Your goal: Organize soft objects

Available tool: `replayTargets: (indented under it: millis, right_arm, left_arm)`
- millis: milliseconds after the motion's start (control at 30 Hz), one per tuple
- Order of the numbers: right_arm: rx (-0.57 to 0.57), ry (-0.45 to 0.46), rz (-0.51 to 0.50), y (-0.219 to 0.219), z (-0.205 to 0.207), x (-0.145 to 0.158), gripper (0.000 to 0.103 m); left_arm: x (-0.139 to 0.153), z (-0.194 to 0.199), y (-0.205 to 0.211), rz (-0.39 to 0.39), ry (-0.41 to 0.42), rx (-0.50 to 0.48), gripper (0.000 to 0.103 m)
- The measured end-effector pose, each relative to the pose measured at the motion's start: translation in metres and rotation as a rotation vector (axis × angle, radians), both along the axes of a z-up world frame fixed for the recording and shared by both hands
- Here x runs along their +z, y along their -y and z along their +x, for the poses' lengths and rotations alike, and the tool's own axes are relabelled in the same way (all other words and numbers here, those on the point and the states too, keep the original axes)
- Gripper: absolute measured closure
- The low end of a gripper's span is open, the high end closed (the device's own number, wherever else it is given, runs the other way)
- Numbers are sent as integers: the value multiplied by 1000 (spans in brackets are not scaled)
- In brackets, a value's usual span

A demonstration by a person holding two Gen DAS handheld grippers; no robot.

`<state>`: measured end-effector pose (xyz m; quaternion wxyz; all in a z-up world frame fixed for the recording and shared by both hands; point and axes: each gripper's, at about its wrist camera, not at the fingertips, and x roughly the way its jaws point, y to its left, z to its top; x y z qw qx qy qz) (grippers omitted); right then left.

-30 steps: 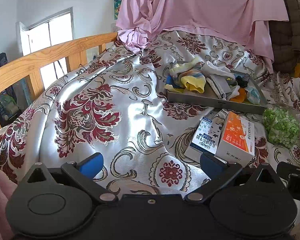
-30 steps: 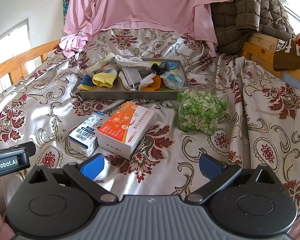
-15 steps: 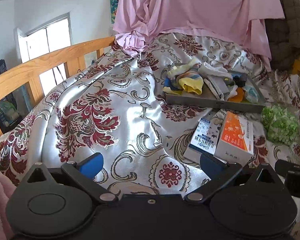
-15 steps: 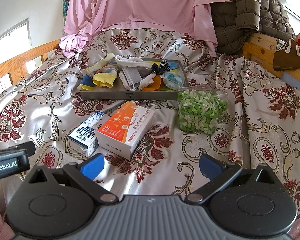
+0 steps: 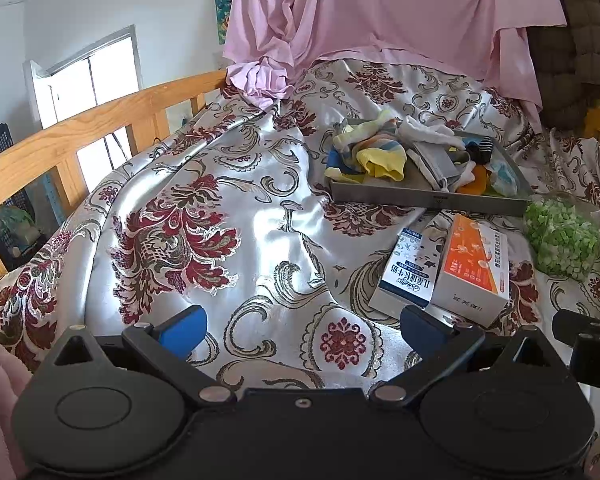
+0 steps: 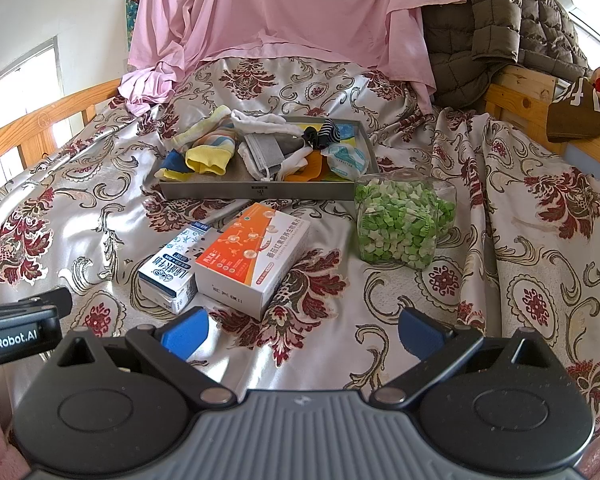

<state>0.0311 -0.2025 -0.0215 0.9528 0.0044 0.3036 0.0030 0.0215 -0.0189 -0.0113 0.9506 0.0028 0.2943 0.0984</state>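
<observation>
A grey tray point(image 6: 260, 191) on the bed holds several socks and cloths: a yellow sock point(image 6: 208, 158), a grey cloth point(image 6: 266, 150), a black-and-white striped sock point(image 6: 324, 132), an orange piece point(image 6: 306, 172). The tray also shows in the left wrist view point(image 5: 428, 198). My left gripper point(image 5: 300, 326) is open and empty, low over the bedspread, well short of the tray. My right gripper point(image 6: 300, 328) is open and empty, just in front of the boxes.
An orange-and-white box point(image 6: 252, 256) and a blue-and-white box point(image 6: 172, 268) lie before the tray. A clear container of green pieces point(image 6: 400, 228) stands right of them. A wooden rail point(image 5: 80, 136) runs along the left; pink sheet point(image 6: 292, 12) and quilted jacket point(image 6: 500, 28) behind.
The left wrist view has shifted a little, so the tray and boxes sit slightly lower and further right in it. The right gripper has not moved. Both grippers stay open.
</observation>
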Motion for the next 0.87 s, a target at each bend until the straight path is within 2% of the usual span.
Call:
replayTargets:
  millis: [867]
  right_arm:
    - [0,-1,0,0,0,0,0]
  left_arm:
    - [0,-1,0,6,11,-2,1]
